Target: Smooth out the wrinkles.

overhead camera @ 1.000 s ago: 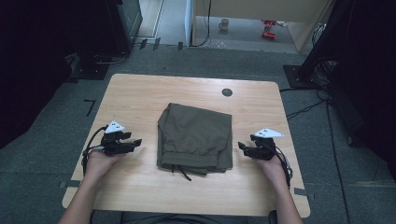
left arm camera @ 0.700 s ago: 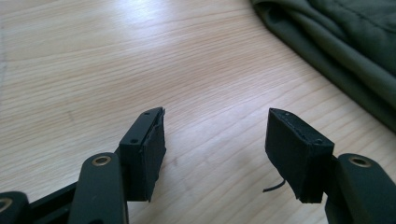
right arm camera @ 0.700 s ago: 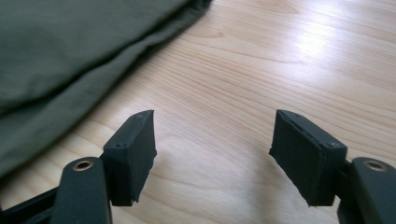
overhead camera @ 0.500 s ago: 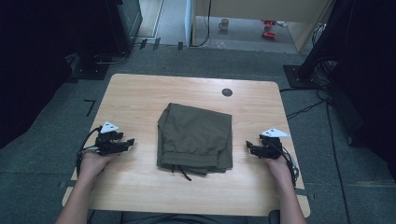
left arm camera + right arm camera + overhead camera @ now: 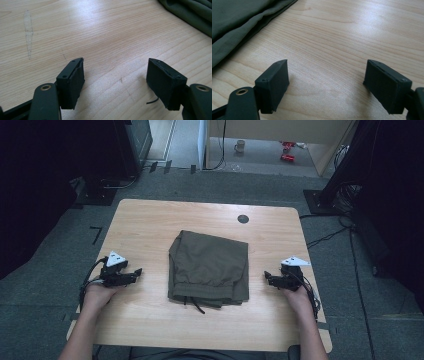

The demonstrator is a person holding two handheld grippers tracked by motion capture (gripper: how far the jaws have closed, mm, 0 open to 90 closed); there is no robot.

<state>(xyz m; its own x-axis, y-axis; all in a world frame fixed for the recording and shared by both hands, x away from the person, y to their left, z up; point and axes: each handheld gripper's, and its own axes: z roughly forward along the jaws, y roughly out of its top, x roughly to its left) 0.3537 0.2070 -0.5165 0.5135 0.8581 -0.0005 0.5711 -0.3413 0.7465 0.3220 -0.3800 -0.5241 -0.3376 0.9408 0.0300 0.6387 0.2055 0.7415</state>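
Note:
A folded olive-green garment (image 5: 210,267) lies in the middle of the wooden table (image 5: 150,225), a dark drawstring trailing from its near edge. My left gripper (image 5: 138,272) rests on the table to the garment's left, pointing at it; its jaws have just been opening and stand open with bare wood between them (image 5: 115,75). The garment's edge (image 5: 192,12) lies off at that view's top right. My right gripper (image 5: 266,277) sits to the garment's right, also aimed at it, its jaws just widened, open and holding nothing (image 5: 325,80). The garment's folded edge (image 5: 239,30) fills the upper left there.
A round black grommet (image 5: 243,219) sits near the table's far edge. Dark equipment stands (image 5: 115,150) and cables (image 5: 330,235) lie on the grey floor around the table. A mug (image 5: 240,145) stands on the floor far back.
Both hands have drawn back outward from the garment toward the table's sides and sit a little nearer the person. The garment has not moved.

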